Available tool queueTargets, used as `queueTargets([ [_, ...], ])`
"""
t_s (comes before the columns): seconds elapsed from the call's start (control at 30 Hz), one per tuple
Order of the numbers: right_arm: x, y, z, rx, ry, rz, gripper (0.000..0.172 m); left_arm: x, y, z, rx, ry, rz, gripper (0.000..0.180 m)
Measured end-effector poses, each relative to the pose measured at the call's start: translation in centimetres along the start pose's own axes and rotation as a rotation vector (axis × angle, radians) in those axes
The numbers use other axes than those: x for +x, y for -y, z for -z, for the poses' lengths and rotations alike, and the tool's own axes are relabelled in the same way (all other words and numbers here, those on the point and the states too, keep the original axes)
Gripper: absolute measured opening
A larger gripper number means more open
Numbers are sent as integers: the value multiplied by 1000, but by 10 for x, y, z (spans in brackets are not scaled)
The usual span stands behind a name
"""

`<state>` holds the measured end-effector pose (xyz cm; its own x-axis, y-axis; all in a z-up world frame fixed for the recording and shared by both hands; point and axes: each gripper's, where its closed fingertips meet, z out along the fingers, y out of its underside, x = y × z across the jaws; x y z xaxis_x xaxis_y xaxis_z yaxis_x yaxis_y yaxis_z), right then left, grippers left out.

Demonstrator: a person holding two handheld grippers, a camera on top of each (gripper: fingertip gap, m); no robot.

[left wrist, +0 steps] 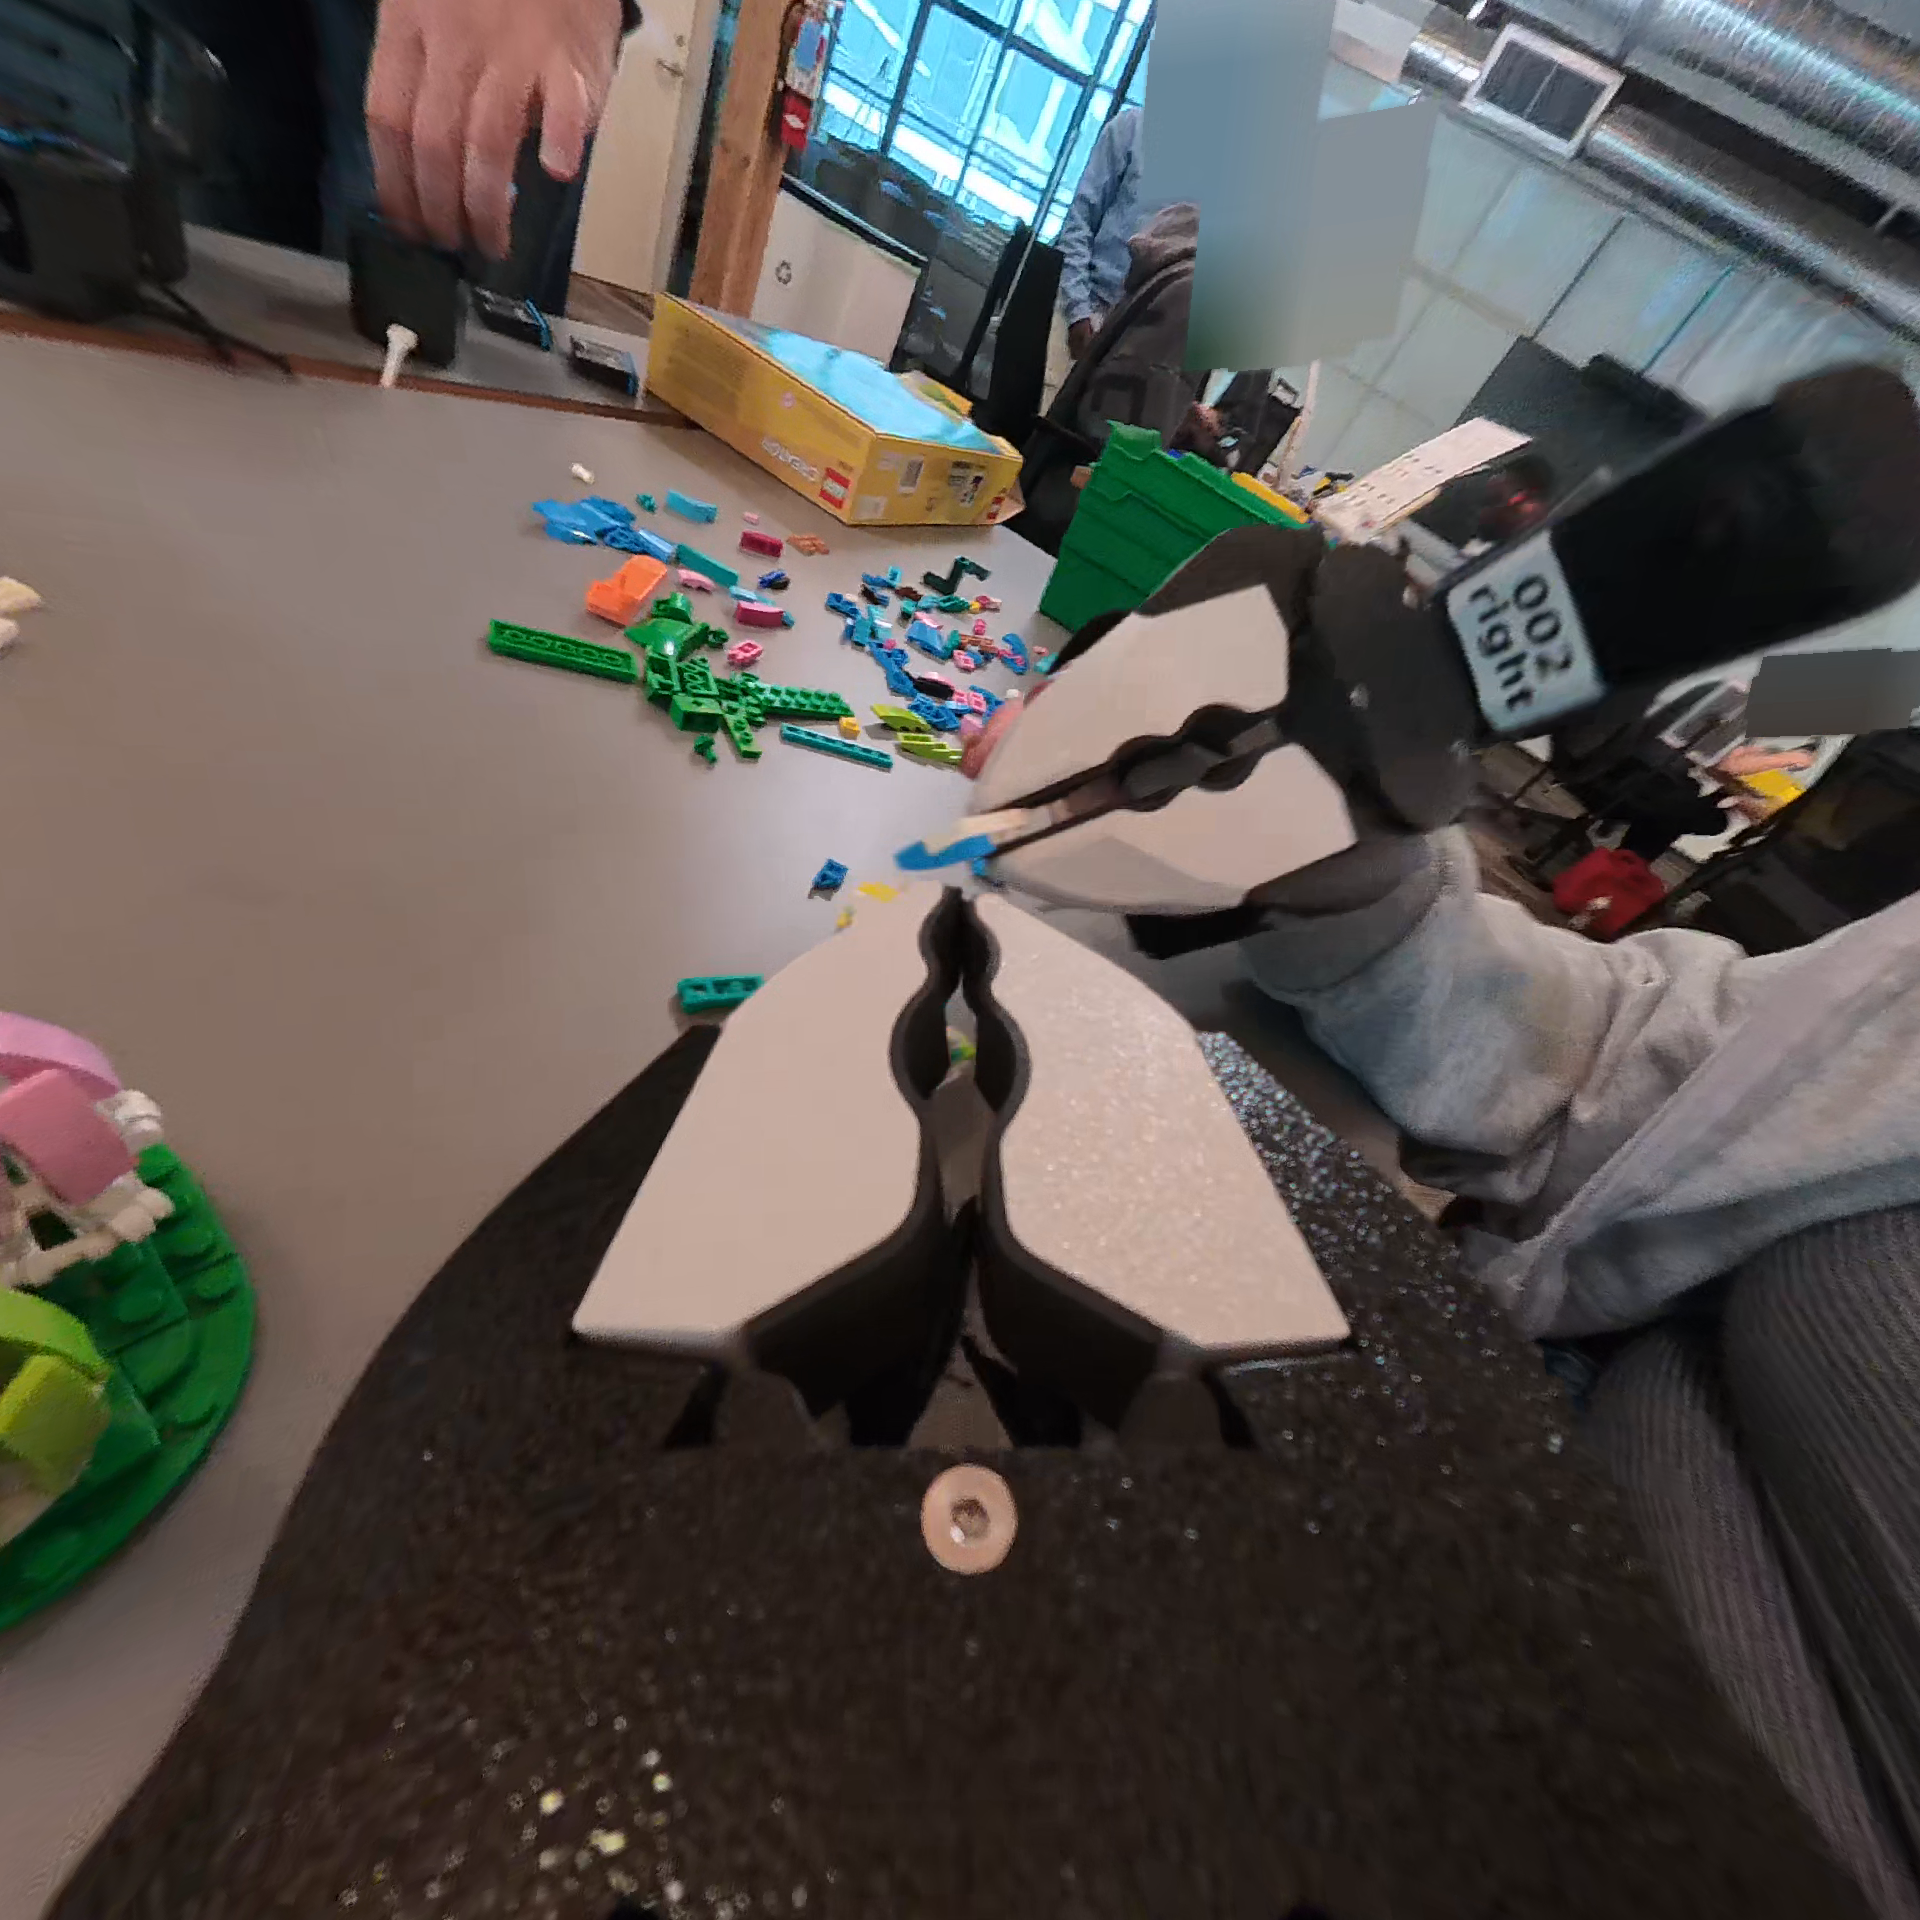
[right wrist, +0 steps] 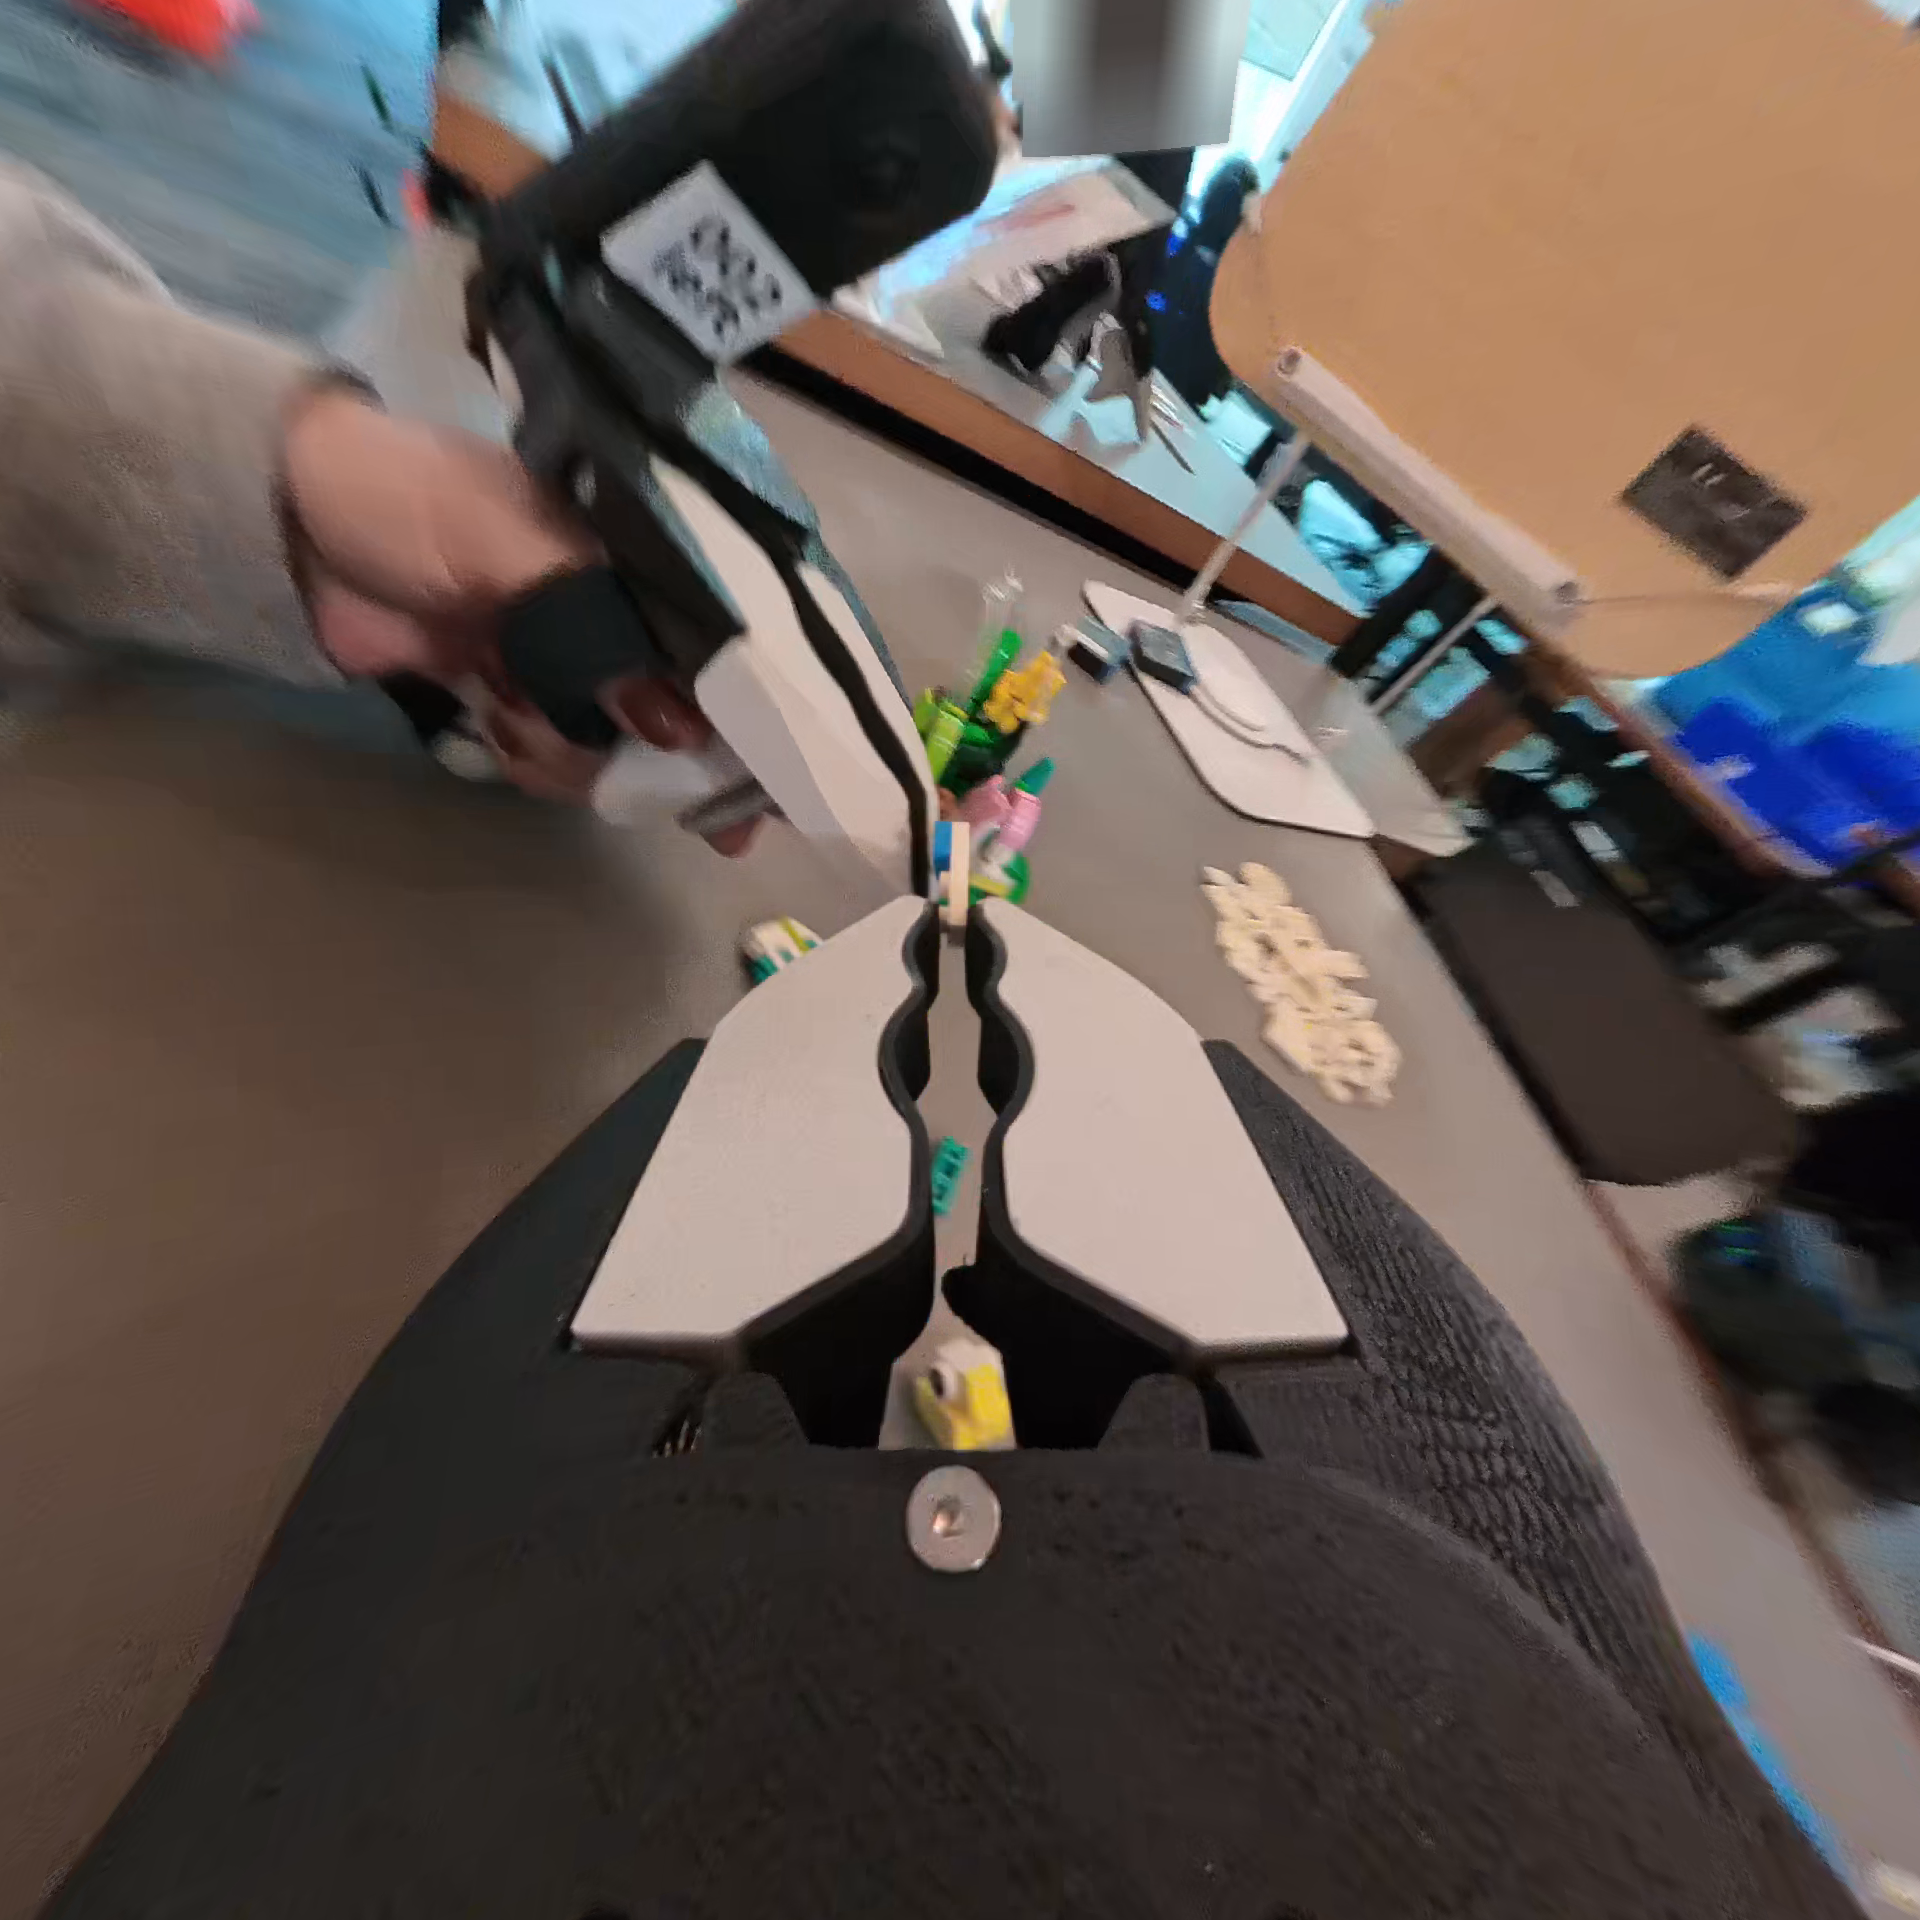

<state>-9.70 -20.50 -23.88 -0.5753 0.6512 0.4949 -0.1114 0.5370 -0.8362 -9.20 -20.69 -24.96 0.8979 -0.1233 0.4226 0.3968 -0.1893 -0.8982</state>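
My right gripper (right wrist: 948,912) is shut on a small flat cream piece with a blue piece stuck to it (right wrist: 954,857). The piece sticks out past its tips, above the grey table (right wrist: 260,1039). In the left wrist view the right gripper (left wrist: 987,844) comes in from the right with the cream-and-blue piece (left wrist: 940,854) at its tips. My left gripper (left wrist: 958,902) is shut, with its tips just under that piece. In the right wrist view the left gripper (right wrist: 920,878) reaches in from the upper left, with its tips right beside the blue part.
Loose bricks (left wrist: 790,655) lie spread across the table (left wrist: 312,831), with a yellow box (left wrist: 831,426) and green crates (left wrist: 1143,520) beyond. A brick model on a green base (left wrist: 125,1299) stands at the left. Cream pieces (right wrist: 1299,977) and a white lamp base (right wrist: 1236,727) lie right. My left and right fingertips are right by each other.
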Motion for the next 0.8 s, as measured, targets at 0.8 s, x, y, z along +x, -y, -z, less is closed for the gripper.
queueTargets([
  [0.8,-6,30,15,281,326,-582,3,25,22,5,168,-118,-80,11],
])
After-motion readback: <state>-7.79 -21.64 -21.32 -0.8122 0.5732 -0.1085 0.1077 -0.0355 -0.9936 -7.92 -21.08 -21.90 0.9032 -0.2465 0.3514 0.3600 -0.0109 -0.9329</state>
